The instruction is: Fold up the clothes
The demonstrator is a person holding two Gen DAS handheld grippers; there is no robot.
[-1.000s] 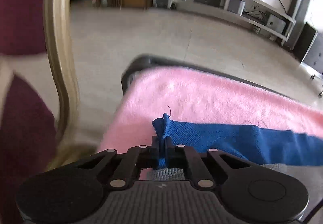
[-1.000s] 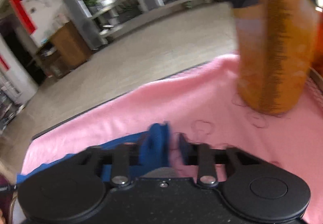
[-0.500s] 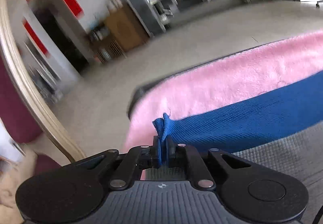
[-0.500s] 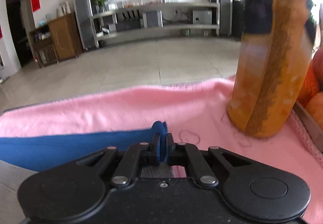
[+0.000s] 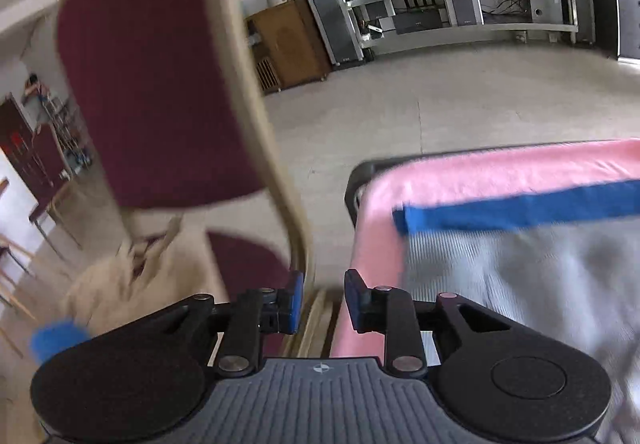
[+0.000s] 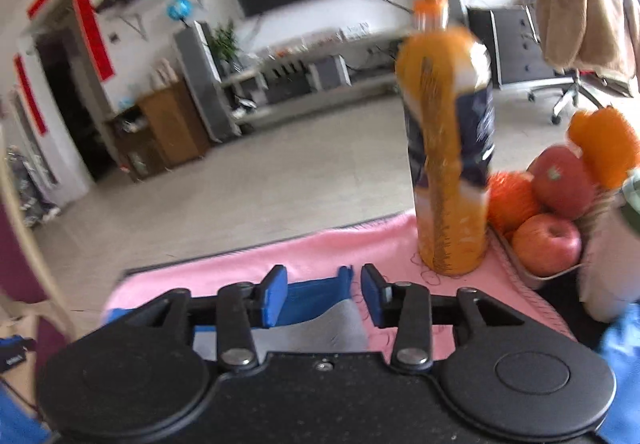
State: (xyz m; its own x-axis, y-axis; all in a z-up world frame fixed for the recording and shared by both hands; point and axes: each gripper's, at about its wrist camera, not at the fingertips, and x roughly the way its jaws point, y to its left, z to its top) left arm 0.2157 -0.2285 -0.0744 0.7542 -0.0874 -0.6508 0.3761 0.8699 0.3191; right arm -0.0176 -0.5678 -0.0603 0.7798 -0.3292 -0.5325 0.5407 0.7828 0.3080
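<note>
The garment (image 5: 520,276), grey with a blue band (image 5: 520,206) along its far edge, lies flat on the pink towel (image 5: 480,168), its long axis running crosswise ahead of both tools. The left gripper (image 5: 324,302) has just been opening, nothing between its jaws, the garment ahead to its right. The right gripper (image 6: 320,294), likewise just opening, hangs spread over the band's end without pinching it; a juice bottle (image 6: 448,148) stands ahead to its right.
</note>
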